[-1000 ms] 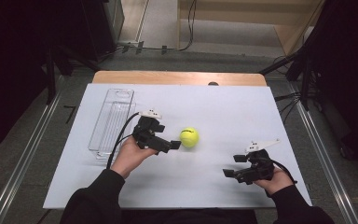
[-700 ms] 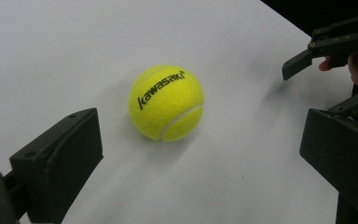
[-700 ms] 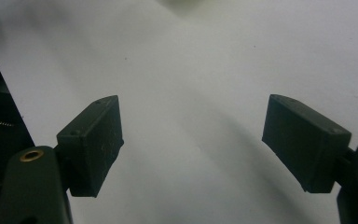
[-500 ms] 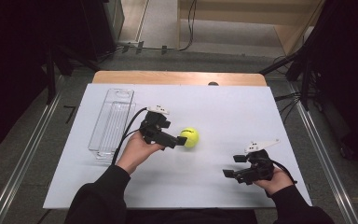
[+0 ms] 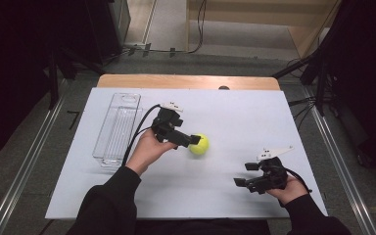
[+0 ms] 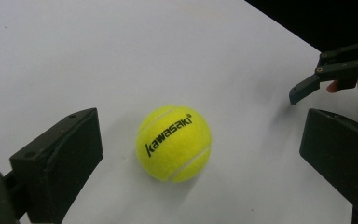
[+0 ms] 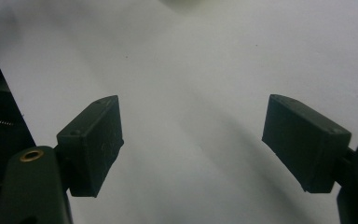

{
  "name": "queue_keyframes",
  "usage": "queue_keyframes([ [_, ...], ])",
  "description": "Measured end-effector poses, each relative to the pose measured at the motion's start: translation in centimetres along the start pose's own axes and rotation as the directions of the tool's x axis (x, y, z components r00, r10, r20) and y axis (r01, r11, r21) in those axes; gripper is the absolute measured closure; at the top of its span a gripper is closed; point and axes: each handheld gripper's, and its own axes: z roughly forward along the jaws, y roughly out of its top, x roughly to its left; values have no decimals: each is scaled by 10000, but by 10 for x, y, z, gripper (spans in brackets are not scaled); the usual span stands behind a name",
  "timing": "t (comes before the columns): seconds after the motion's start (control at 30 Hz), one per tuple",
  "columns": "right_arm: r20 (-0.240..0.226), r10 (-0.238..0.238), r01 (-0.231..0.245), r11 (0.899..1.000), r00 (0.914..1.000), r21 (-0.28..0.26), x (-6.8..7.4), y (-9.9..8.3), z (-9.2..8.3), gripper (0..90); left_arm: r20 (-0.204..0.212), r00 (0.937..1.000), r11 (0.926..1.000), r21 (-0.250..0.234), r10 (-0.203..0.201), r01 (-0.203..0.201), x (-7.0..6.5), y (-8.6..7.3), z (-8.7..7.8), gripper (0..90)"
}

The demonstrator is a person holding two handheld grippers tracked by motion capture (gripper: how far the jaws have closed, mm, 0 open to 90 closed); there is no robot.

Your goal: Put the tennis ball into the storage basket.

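A yellow tennis ball (image 5: pixel 199 144) printed "kawasaki" lies on the white table sheet near the middle. My left gripper (image 5: pixel 190 140) reaches it from the left. In the left gripper view the ball (image 6: pixel 174 143) sits between the wide-apart jaws of the left gripper (image 6: pixel 200 142), and neither jaw touches it. My right gripper (image 5: pixel 245 175) is held low over the sheet at the front right, open with nothing between its jaws. In the right gripper view, bare white sheet lies between the jaws of the right gripper (image 7: pixel 200 137). That right gripper (image 6: pixel 307 86) also appears far off in the left gripper view.
A clear plastic tray (image 5: pixel 117 128) lies lengthwise at the left of the sheet, behind my left hand. The white sheet (image 5: pixel 254 117) covers a wooden table whose far edge (image 5: pixel 186 81) shows at the back. Metal rails run along both sides on the floor.
My left gripper has moved right and slightly forward until its open jaws flank the ball. The ball and the right gripper have stayed in place.
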Motion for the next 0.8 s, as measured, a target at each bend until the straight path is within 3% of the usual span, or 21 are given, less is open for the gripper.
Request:
queue_keyframes([
  [0.8, -39, -1, 1, 10000, 10000, -35, 0, 0, 0, 181, 119, 9997, 9998, 46, 192, -193, -1, 26, 29, 0],
])
